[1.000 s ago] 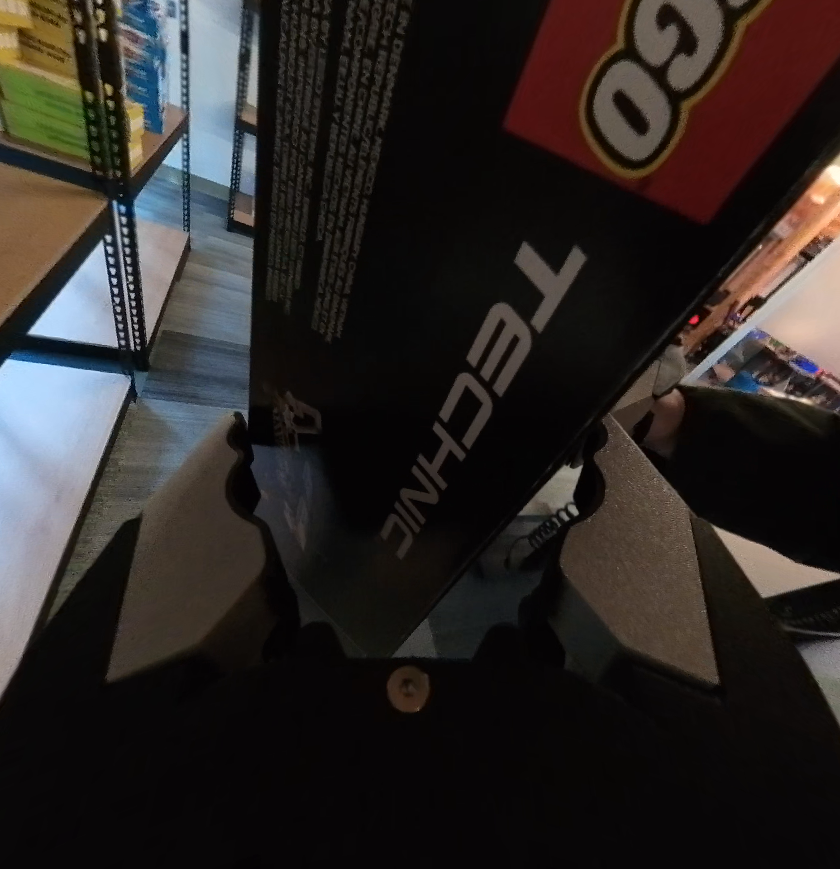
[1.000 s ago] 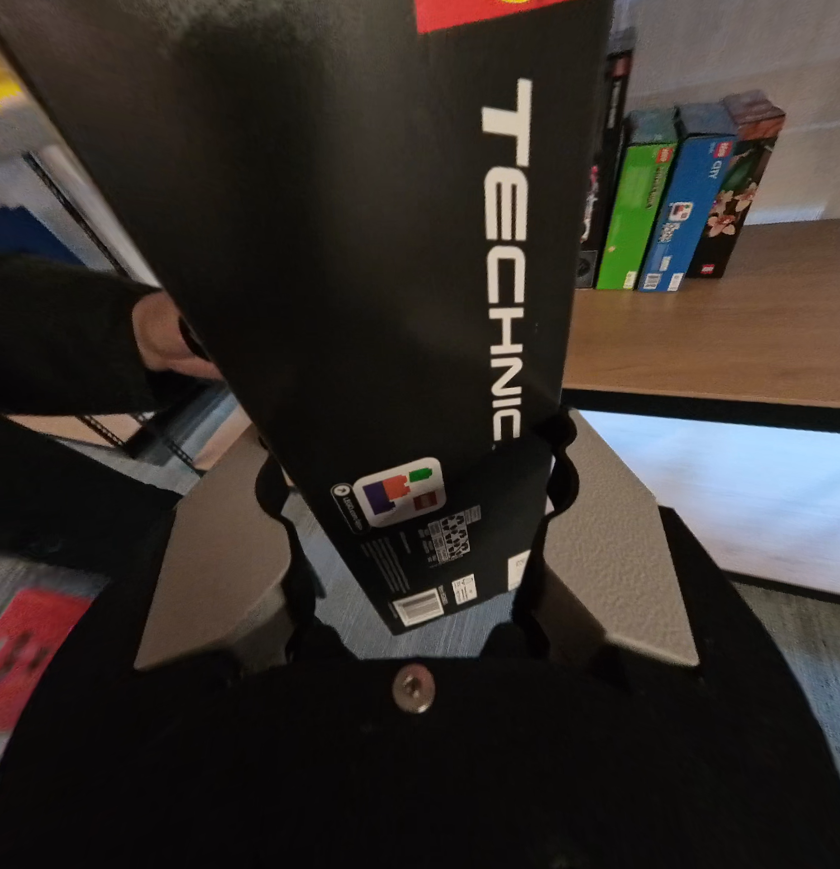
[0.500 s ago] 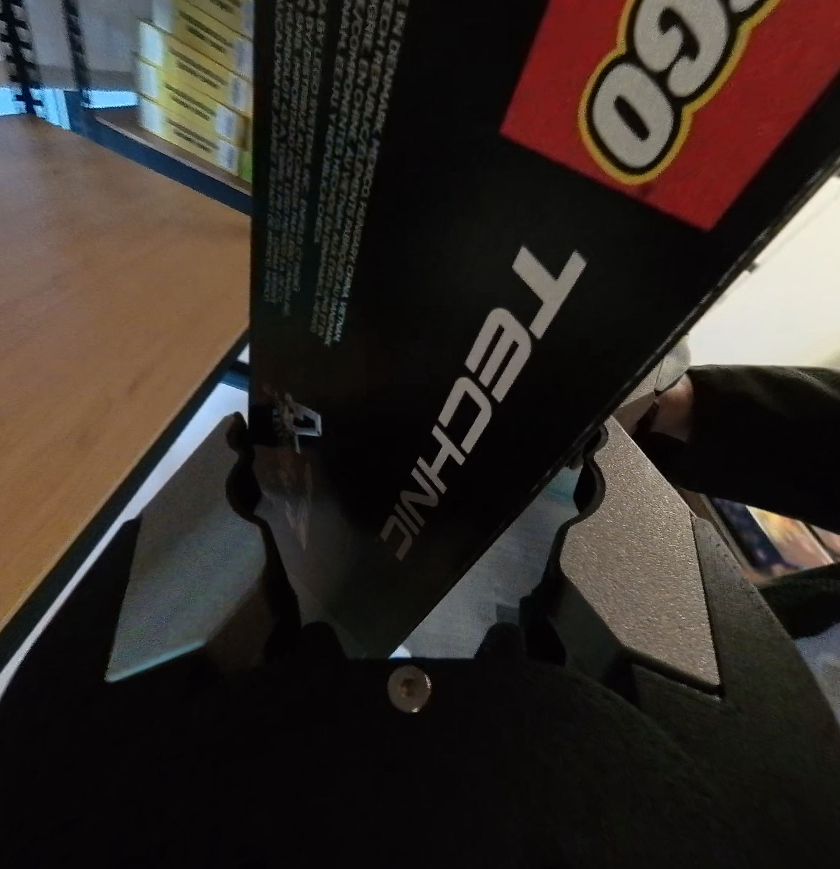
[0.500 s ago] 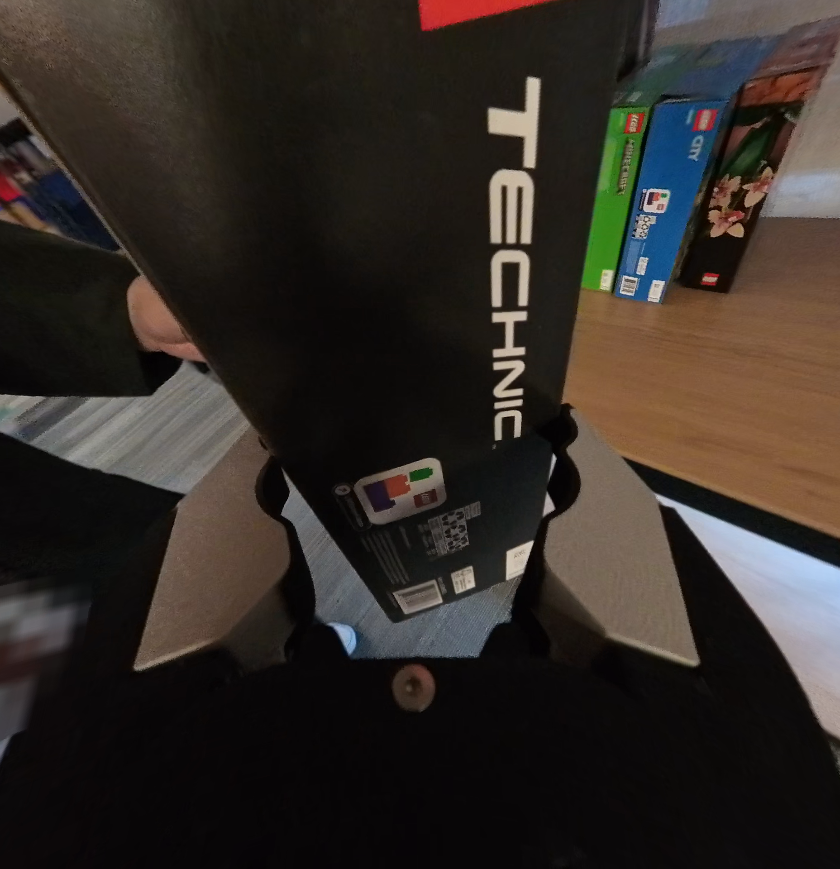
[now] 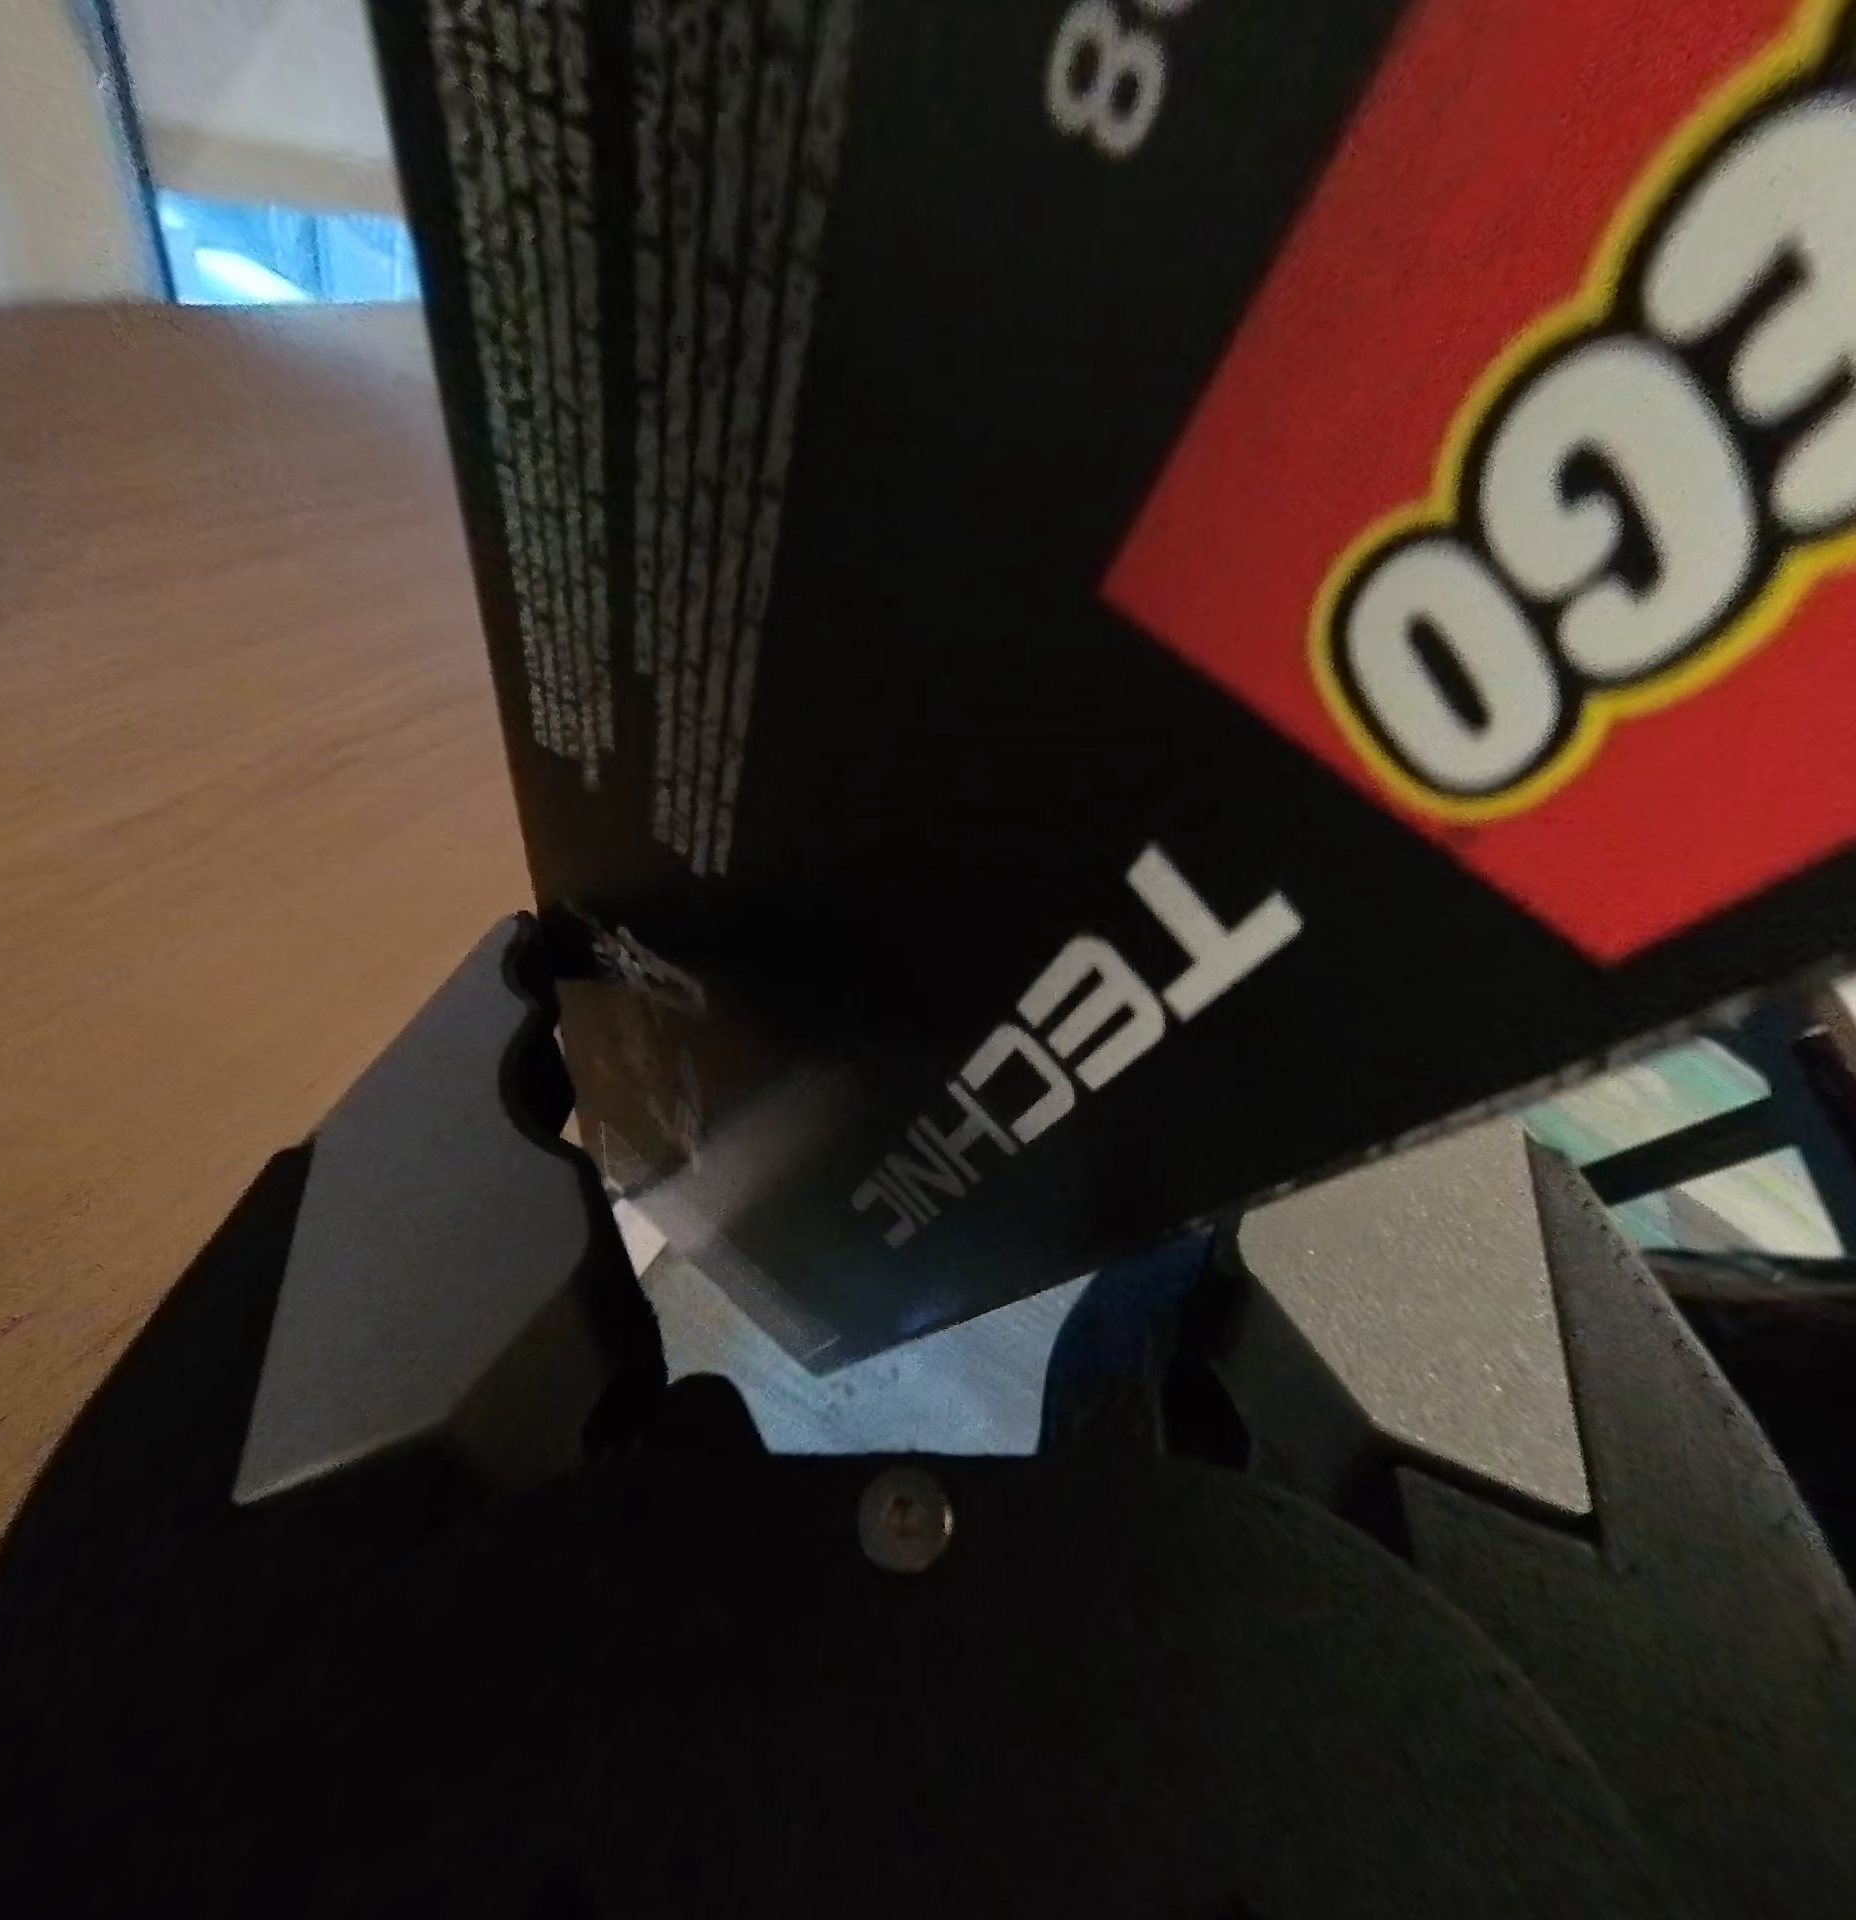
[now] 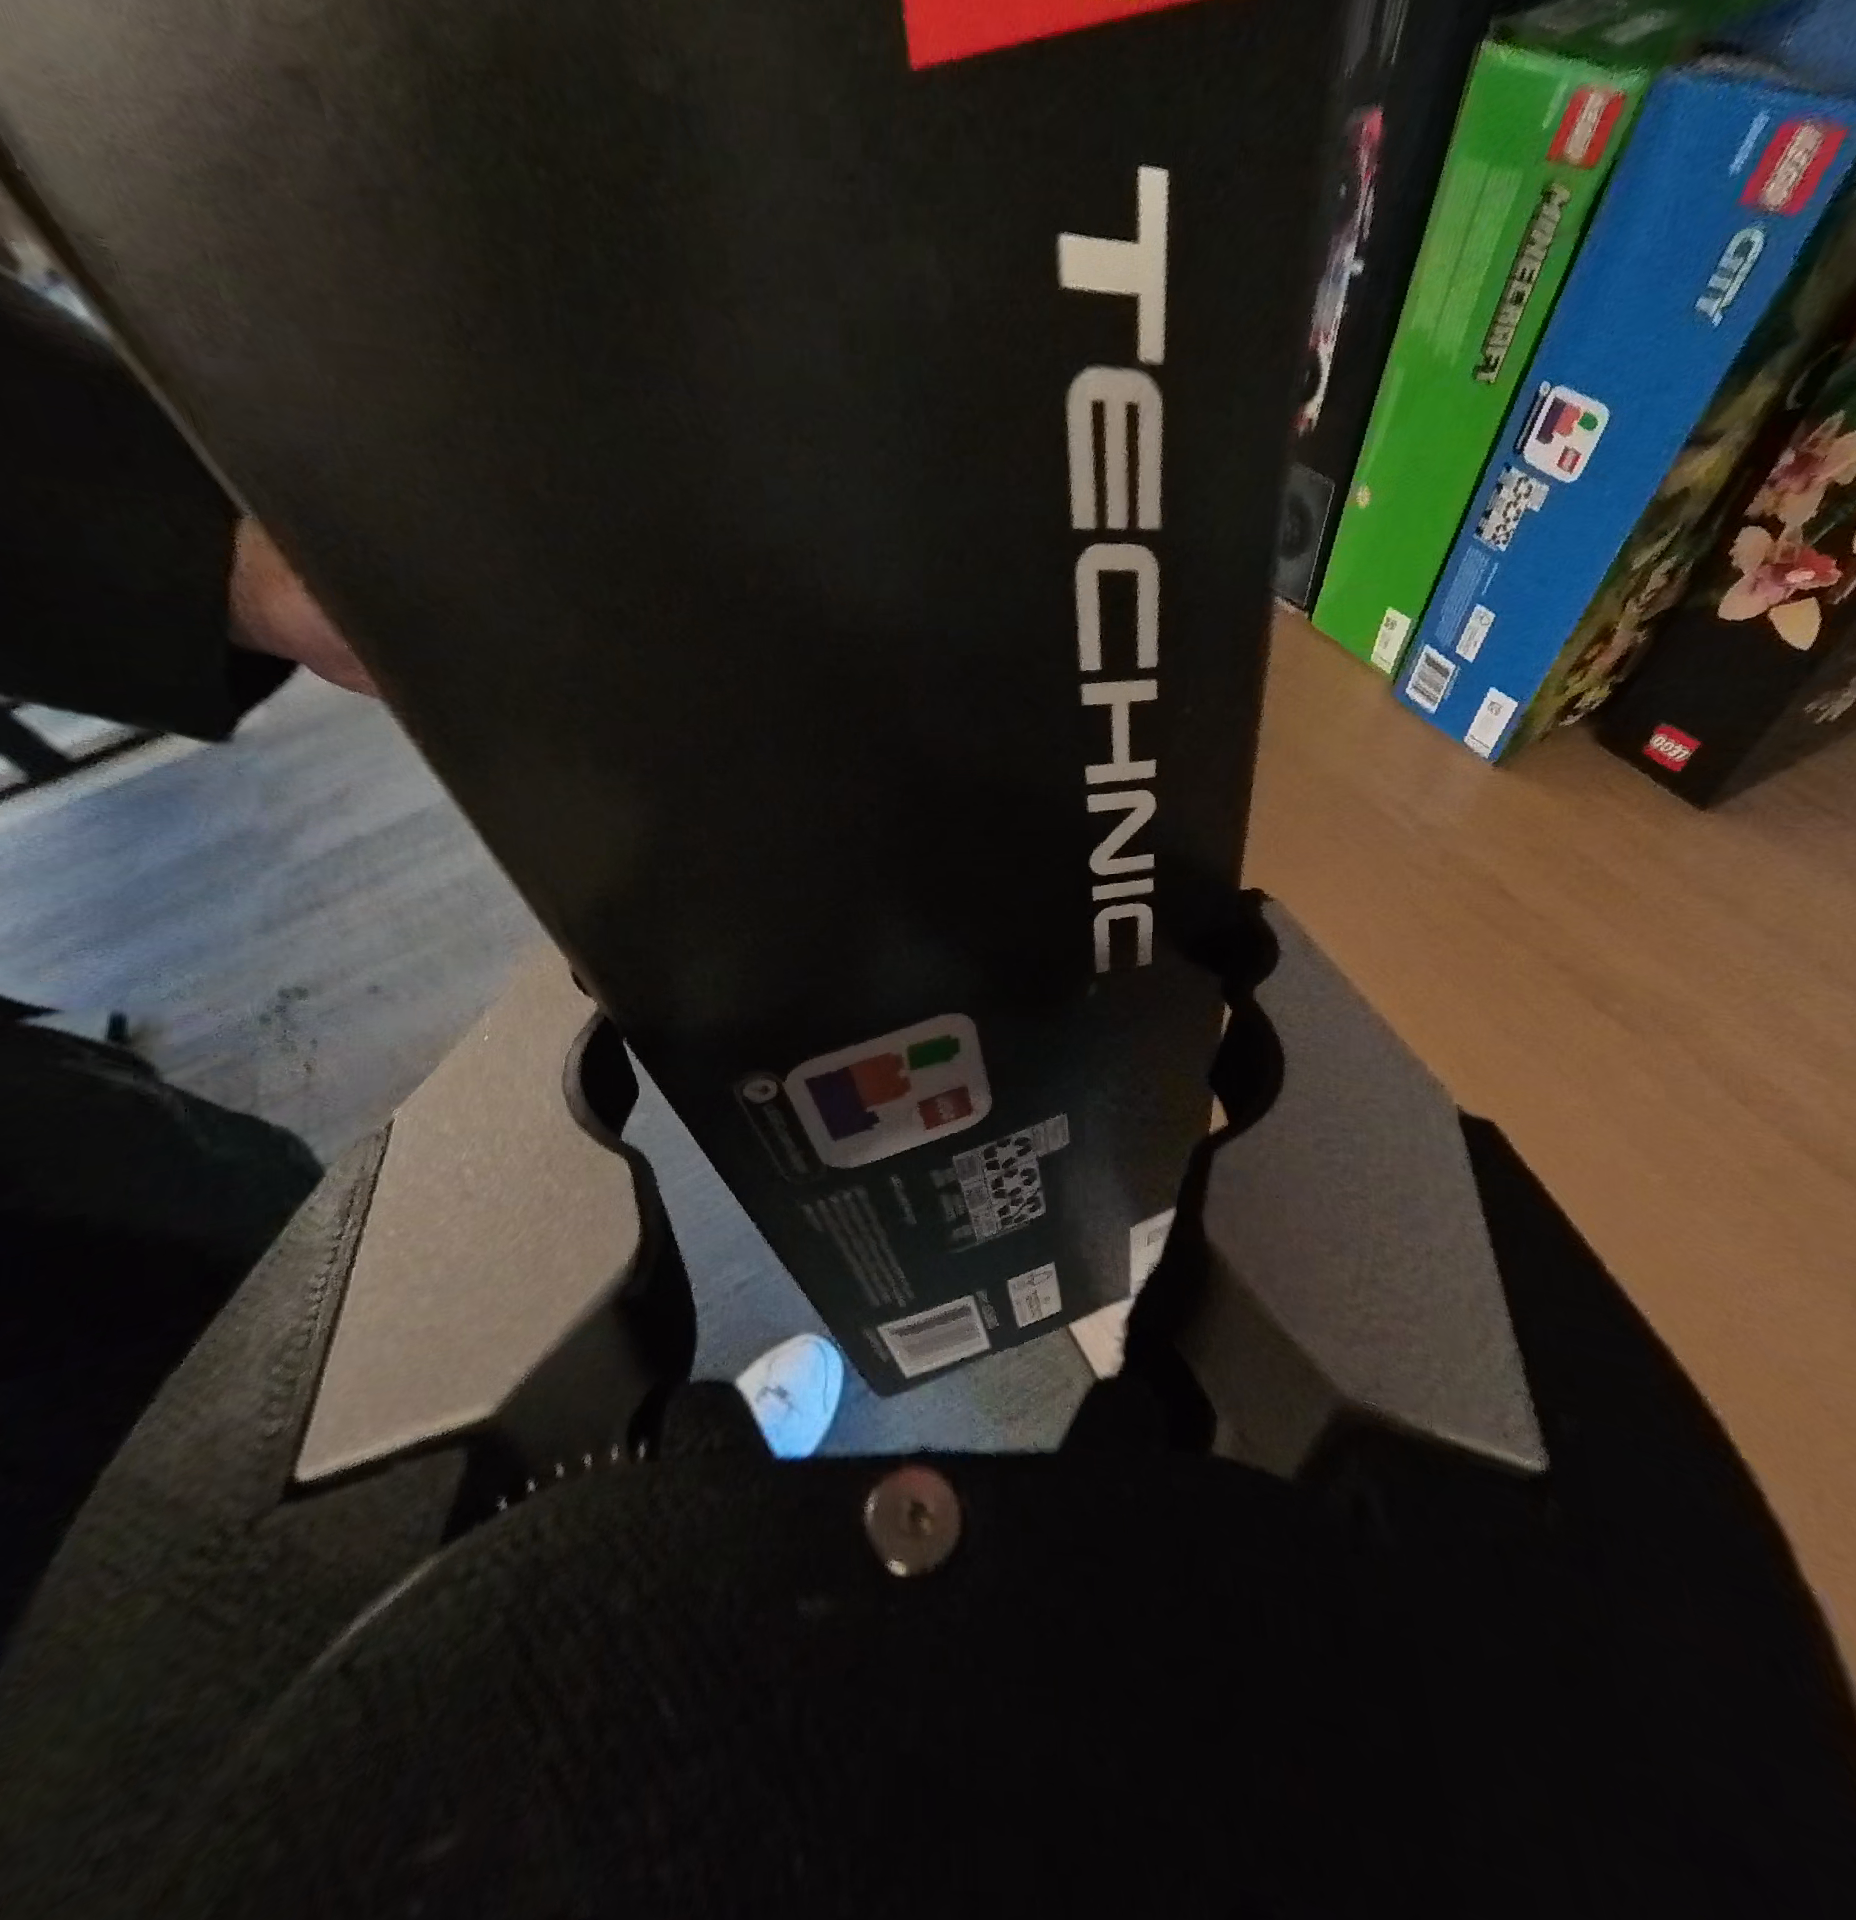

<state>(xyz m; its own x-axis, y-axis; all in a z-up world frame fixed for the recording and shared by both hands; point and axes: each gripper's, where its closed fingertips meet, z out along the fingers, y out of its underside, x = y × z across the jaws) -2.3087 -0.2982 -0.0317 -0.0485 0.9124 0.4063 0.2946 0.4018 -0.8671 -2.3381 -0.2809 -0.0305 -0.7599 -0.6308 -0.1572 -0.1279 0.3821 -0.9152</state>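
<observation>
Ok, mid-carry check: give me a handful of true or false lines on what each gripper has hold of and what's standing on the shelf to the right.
1. The left gripper is clamped on a corner of the black box. True.
2. The right gripper is open and holds nothing. False: it is shut on the same black box, at its lower end.
3. A green box and a blue box stand side by side on the wooden shelf. True.
4. The black box lies flat on the shelf. False: it is held up between both grippers, clear of the wood.
5. A box with flowers stands right of the blue one. True.
</observation>
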